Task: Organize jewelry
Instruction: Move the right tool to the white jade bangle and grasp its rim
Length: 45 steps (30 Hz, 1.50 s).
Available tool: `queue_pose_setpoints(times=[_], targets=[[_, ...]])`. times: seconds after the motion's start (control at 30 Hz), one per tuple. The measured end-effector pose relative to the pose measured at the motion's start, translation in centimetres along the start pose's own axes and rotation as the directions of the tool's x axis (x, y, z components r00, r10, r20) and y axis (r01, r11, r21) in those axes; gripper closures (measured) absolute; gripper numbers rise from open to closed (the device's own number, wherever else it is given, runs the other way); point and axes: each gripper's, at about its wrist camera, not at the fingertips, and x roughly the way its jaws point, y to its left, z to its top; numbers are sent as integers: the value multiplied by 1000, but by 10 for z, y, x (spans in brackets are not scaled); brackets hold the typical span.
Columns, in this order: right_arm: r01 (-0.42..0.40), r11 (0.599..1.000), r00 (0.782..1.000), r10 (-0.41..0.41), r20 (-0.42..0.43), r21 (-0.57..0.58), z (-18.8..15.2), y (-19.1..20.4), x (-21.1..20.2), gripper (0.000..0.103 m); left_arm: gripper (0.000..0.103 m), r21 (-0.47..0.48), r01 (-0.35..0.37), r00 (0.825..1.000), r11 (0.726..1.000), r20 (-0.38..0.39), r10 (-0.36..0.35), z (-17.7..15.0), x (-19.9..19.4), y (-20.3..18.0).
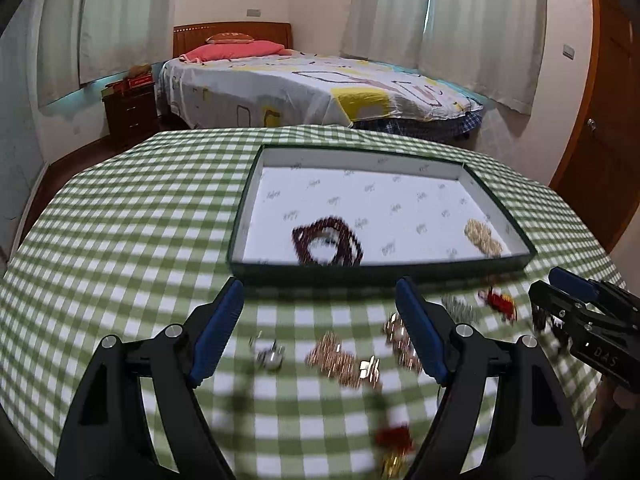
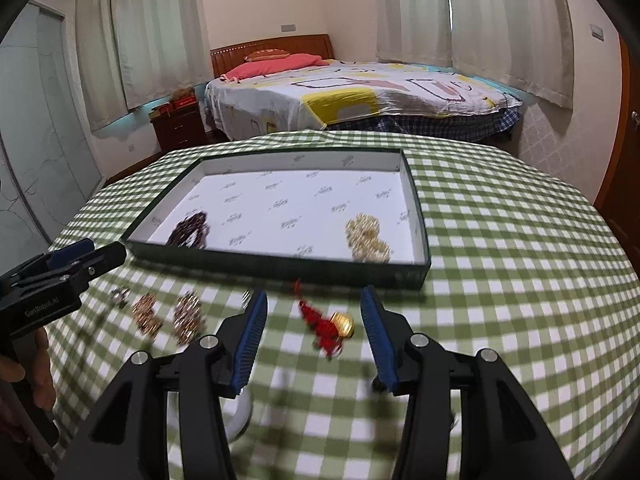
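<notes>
Green-and-white checked cloth (image 1: 120, 248) covered the table, and on it sat a shallow dark-edged box (image 1: 496, 200) lined with white printed paper. Inside the box, toward its near edge, lay a dark red bead bracelet (image 1: 328, 242) on the left and a heap of pale gold chain (image 1: 482, 236) on the right, well apart from each other.

More jewelry lay loose on the cloth in front of the box, blurred in both views: a small silver piece (image 1: 272, 356), a coppery chain pile (image 1: 334, 360), another gold-and-pearl cluster (image 2: 188, 316), and a red tassel charm with a gold bell (image 2: 330, 326).

The left gripper (image 1: 320, 328) hung over the cloth with its blue-padded jaws spread wide; the silver piece and the coppery pile showed on the cloth between them, but the pads pressed on nothing. The right gripper (image 2: 314, 334) stood partly open above the red tassel charm, which lay on the cloth between its fingers, apart from both pads. A hand (image 2: 24, 376) showed at the left edge of the right wrist view, gripping the left tool's handle.

A bed (image 1: 320, 84) with a patterned sheet stood beyond the table.
</notes>
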Motion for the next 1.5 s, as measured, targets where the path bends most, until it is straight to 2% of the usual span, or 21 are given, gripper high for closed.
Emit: queue_pose_setpoints(times=[0.1,0.5,0.73,0.93,0.97,1.03,1.5], targets=[[-12,1000,1000,12,-7,-9,-12,8,-6,54,27,-2,-15,1000,1000,-12,15,-13,-9,5],[-76,995,996,73,-51,-63,-47,50,-6,28,27,-52,-89,995,995,-54,86,-57,-37,34],[-68,991,991,55,-119,-114,-56,68,14,23,27,-77,-106,993,991,-66,101,-64,-39,45],[-56,988,991,37,-129,-142,-61,70,17,23,27,-43,-93,993,995,-70,90,-66,-37,35],[-55,989,991,38,-125,-139,-62,69,15,24,27,-39,-90,993,995,-74,87,-66,-36,34],[-49,988,992,31,-119,-150,-63,68,13,34,27,-31,-85,994,996,-77,83,-67,-35,30],[-35,995,995,26,-92,-92,-61,40,-4,34,27,45,-13,995,999,-97,17,-71,-29,-6]])
